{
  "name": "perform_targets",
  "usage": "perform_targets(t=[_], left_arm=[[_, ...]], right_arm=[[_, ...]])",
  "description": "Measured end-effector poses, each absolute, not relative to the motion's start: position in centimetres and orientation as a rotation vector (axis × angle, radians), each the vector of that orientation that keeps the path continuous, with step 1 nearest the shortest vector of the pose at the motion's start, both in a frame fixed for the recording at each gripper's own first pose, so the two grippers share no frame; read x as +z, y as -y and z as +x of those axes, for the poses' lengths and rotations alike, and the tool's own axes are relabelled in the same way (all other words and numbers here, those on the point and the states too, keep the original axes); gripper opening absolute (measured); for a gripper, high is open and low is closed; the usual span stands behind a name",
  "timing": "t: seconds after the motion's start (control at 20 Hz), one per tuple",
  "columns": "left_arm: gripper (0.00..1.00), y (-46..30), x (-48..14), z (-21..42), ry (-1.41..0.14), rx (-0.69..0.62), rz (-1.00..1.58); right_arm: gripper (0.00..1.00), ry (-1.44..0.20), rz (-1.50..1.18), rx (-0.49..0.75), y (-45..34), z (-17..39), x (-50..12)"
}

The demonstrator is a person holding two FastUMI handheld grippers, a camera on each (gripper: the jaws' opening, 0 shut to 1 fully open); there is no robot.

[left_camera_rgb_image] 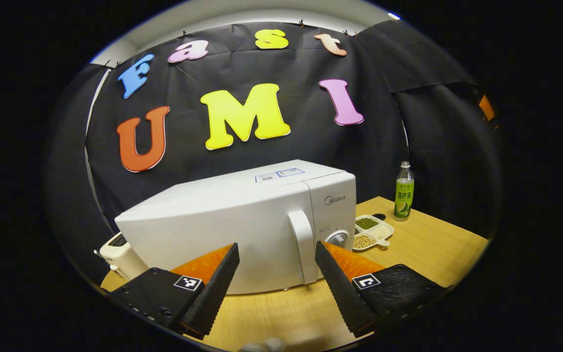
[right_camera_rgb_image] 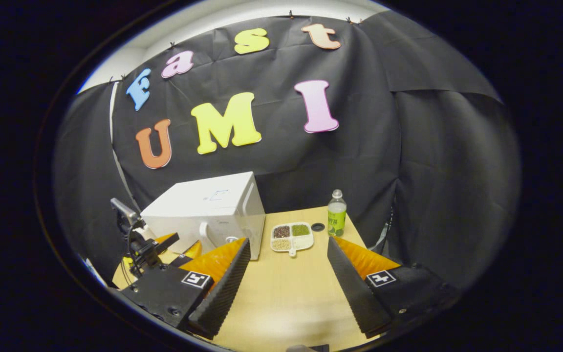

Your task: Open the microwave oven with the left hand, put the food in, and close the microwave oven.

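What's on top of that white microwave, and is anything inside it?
On top of the microwave lies only a flat sticker. Its door is closed and solid white, so whatever is inside stays hidden. The food tray sits beside it on the table.

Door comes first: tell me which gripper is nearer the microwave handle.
Left. The left gripper is just before the microwave handle; the right gripper hangs farther back over the table.

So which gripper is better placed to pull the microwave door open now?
Left. The left gripper is open right in front of the microwave, its fingers bracketing the door handle. The right gripper is farther back over the table, facing the food tray.
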State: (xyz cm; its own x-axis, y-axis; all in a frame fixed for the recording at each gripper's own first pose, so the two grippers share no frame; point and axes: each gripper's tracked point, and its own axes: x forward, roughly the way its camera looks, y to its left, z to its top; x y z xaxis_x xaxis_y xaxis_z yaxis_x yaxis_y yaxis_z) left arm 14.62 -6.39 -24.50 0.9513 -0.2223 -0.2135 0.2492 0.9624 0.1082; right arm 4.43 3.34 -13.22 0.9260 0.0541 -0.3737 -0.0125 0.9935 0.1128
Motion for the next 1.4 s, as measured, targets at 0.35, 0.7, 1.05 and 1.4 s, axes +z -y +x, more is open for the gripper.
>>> perform_targets(t=[0.35, 0.7, 1.05, 1.4], left_arm=[[0.96, 3.0, -15.6, 6.3, -0.107, -0.21, 0.117], [0.96, -5.7, -7.9, -0.6, -0.078, -0.068, 0.002], [0.96, -9.8, -3.0, -3.2, -0.06, 0.004, -0.057], [0.97, -9.6, -1.5, -2.9, -0.036, -0.02, -0.049]], right_arm=[[1.0, -0.329, 0.112, 0.043, -4.8, 3.2, -11.9], [1.0, -0.247, 0.077, 0.073, -8.2, 1.9, -9.8], [1.0, -0.151, 0.022, 0.083, -11.5, 0.3, -6.1], [0.92, -0.101, -0.008, 0.083, -13.3, -1.2, -3.6]])
